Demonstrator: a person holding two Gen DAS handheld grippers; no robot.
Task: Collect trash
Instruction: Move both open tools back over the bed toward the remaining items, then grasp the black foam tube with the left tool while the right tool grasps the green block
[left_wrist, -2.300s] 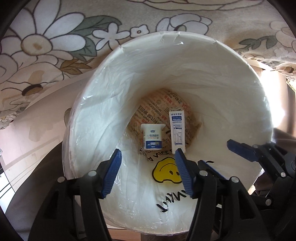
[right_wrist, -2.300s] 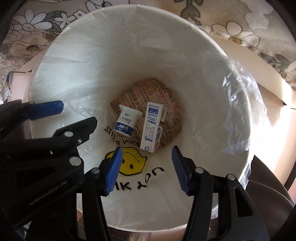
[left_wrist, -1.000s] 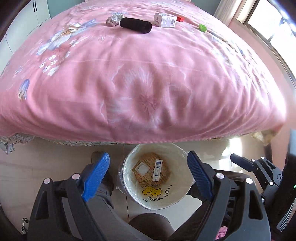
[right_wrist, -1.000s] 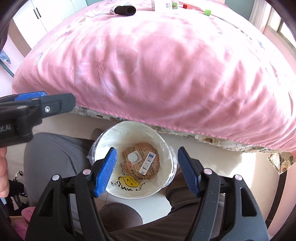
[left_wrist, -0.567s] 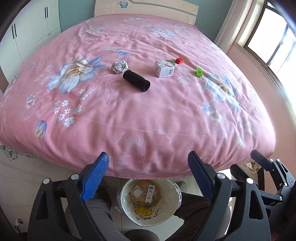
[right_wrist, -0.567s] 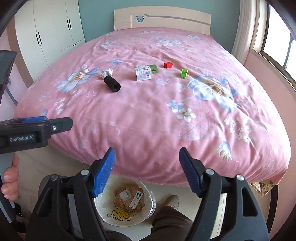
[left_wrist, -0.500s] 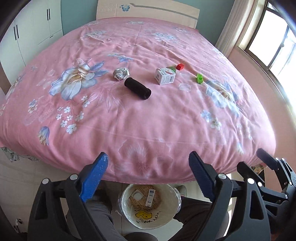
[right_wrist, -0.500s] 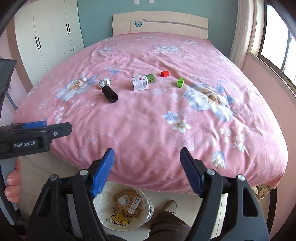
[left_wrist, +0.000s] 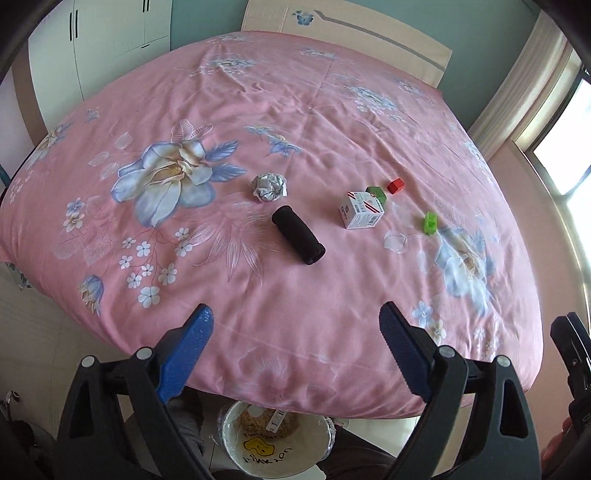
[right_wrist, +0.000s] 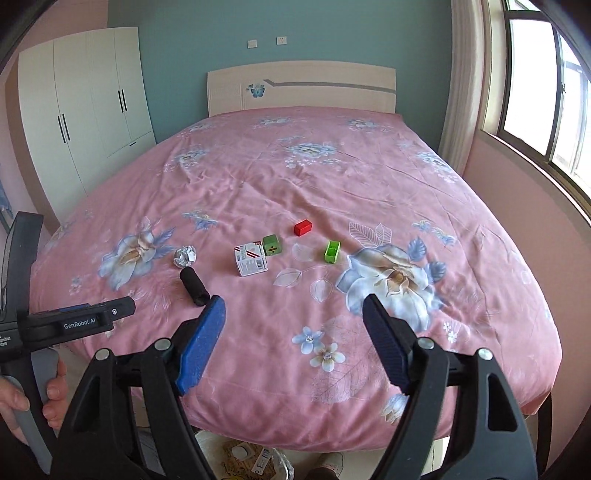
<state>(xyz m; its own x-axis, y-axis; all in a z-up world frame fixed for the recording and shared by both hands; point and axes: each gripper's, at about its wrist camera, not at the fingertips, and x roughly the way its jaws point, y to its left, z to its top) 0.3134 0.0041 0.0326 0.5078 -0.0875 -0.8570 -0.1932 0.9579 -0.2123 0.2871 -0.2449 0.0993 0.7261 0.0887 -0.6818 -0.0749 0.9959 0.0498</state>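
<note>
1. Left gripper (left_wrist: 294, 310) and right gripper (right_wrist: 293, 300): both spread wide, jaws just now opening further, nothing between the pads.
2. Trash lying mid-quilt on the bed (left_wrist: 295, 110), well ahead of both grippers: foil ball (left_wrist: 269, 187) just beside a black roll (left_wrist: 298, 235), and a white carton (left_wrist: 361, 209) off to their right.
3. Risk of picking wrongly: green cube (left_wrist: 376, 192) right against the carton, with a red block (left_wrist: 396, 185) and green block (left_wrist: 430, 223) near, and none of them plainly rubbish.
4. Risk of pinching quilt along with the foil ball if coming down too deep on soft fabric.
5. Risk of nudging the roll and sending it rolling across the slope of the quilt.
6. Risk of a missed drop: bin (left_wrist: 225, 435) on the floor below the bed's near edge, half tucked under the overhang.
7. Hard to see: far half of the bin behind the quilt edge, its contents only partly shown.
8. Unclear what the black roll is, possibly rolled fabric or foam; carton print too small to read.
</note>
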